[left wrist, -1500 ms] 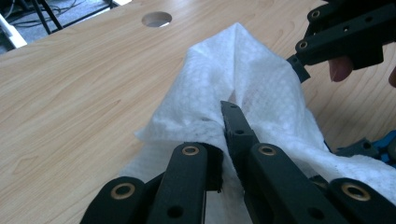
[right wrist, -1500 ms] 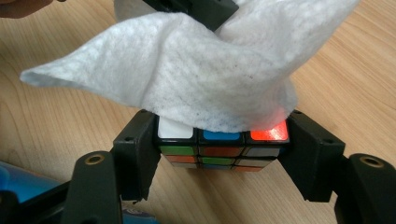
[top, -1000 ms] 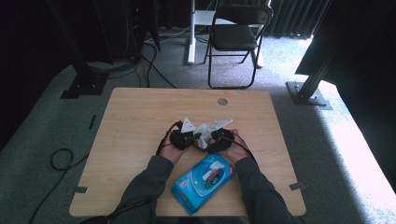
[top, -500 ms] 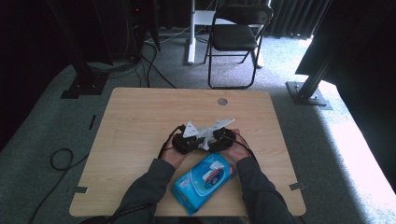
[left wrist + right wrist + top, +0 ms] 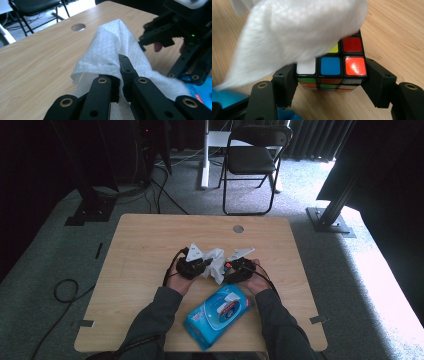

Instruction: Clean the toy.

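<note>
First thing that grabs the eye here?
The white wipe, pinched in the left tongs and draped over a colour cube mid-table. The right tongs clamp that cube by its sides, with its white, blue and red tiles facing up. Next, the bright blue wipes pack at the table's near edge, between the person's forearms.

High view: above near table [image 5: 150, 240] edge, facing forward-down. Gripper views: close, along jaws; share white wipe [image 5: 112, 45].
</note>
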Available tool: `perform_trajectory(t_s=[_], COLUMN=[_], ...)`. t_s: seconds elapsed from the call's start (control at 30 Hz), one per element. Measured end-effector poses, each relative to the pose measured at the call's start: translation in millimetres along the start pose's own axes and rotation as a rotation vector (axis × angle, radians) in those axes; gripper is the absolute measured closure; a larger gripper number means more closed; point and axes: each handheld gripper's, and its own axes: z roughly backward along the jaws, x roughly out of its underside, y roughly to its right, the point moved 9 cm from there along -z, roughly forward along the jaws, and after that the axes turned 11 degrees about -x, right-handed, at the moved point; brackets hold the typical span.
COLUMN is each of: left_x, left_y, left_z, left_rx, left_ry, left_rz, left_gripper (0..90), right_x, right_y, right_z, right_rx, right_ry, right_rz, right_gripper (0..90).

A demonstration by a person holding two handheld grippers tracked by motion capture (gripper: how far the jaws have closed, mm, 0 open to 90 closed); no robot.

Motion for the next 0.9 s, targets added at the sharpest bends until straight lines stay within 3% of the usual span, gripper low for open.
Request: perform_trajectory(t_s=[0.47, 0.7, 0.9], left_x=[7.2, 12.8, 12.6], left_y=[-41.2, -39.7, -31.7], left_z=[10.9, 5.9, 1.4], left_rx=[-0.076, -0.071, -0.036], left_ry=[0.001, -0.021, -0.020], left_rz=[0.078, 0.071, 0.081], left_gripper=[88.2, 88.1, 88.1], right_x=[0.0, -2.2, -4.3], right_y=[1.6, -0.8, -2.2], right_z=[5.1, 5.1, 4.3], right_rx=[0.008, 0.003, 0.001], right_ry=[0.007, 0.010, 0.008], right_rz=[0.001, 0.012, 0.018], right_gripper=[34.2, 34.2, 34.2])
